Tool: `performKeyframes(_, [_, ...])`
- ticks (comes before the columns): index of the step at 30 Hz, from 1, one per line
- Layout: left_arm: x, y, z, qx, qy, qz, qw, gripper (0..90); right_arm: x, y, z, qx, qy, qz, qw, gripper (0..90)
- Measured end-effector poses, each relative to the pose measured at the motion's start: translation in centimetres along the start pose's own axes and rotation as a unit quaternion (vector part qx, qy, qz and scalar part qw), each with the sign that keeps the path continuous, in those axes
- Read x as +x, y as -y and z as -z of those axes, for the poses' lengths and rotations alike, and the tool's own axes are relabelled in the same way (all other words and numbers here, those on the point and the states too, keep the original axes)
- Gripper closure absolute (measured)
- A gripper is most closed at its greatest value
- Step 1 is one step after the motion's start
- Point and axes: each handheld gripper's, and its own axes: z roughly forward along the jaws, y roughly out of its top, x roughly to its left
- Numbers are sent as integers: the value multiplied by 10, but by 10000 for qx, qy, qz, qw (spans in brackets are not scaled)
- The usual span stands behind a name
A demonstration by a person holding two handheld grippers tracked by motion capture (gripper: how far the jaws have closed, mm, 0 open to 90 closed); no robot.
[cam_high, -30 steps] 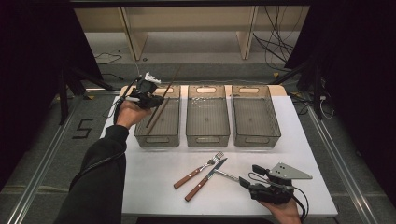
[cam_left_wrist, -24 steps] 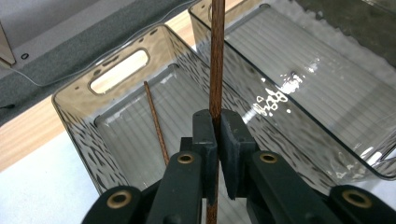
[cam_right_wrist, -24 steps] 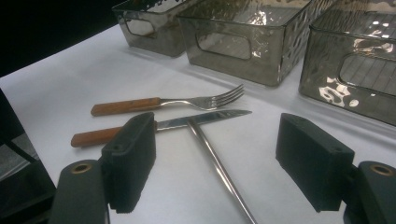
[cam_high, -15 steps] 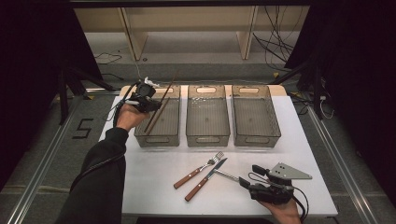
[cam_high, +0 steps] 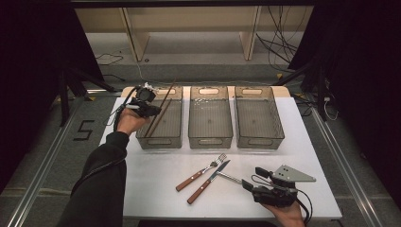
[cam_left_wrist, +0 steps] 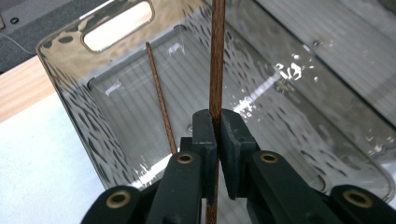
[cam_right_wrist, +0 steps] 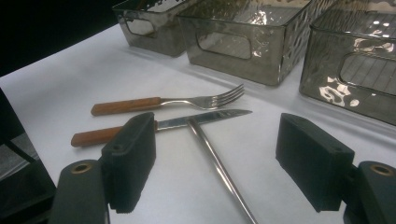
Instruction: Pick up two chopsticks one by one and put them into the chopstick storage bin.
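The left gripper [cam_high: 150,109] hangs over the left bin [cam_high: 163,140], its jaws pinched tight on one brown chopstick [cam_left_wrist: 216,60]. In the left gripper view that stick runs straight up between the pads and slants over the bin's open top. A second chopstick [cam_left_wrist: 161,100] is already inside the same bin — it leans against the end wall near the handle slot, apart from the held one.

Two more bins stand in a row to the right of that bin: the middle bin [cam_high: 211,140] just beside it, the right bin [cam_high: 259,141] beyond.

On the white table [cam_high: 151,189], in front of the middle bin, a fork [cam_high: 201,172] and a knife [cam_high: 208,181] with wooden handles lie side by side. A thin metal rod [cam_right_wrist: 217,165] touches the knife blade and runs back between the jaws of the right gripper [cam_right_wrist: 217,163] — those jaws stand wide, pressing on nothing, low over the table near the right bin's corner of it.
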Motion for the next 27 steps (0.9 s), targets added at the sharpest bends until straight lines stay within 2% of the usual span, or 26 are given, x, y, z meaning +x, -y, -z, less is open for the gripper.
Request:
performKeyframes(6, [2,5,-4,42,-85,157,9998,811,0,0,0,-1,2,-1,10000,292])
performKeyframes(7, [2,5,-3,27,-90,178,9998,754,0,0,0,5,2,-2,10000,292])
performKeyframes(11, [2,4,1,-42,-140,216,9997,683,0,0,0,7,2,7,10000,292])
performKeyframes(14, [-1,2,7,-98,-203,380,9990,535,0,0,0,11,1,1,10000,292])
performKeyframes(19, [-12,5,19,-253,-70,442,9987,370,0,0,0,15,3,7,10000,292])
performKeyframes(23, [-20,11,30,-499,89,527,9973,302,0,0,0,17,8,3,10000,293])
performKeyframes(27, [-25,21,40,-745,291,654,9946,260,0,0,0,20,7,0,10000,292])
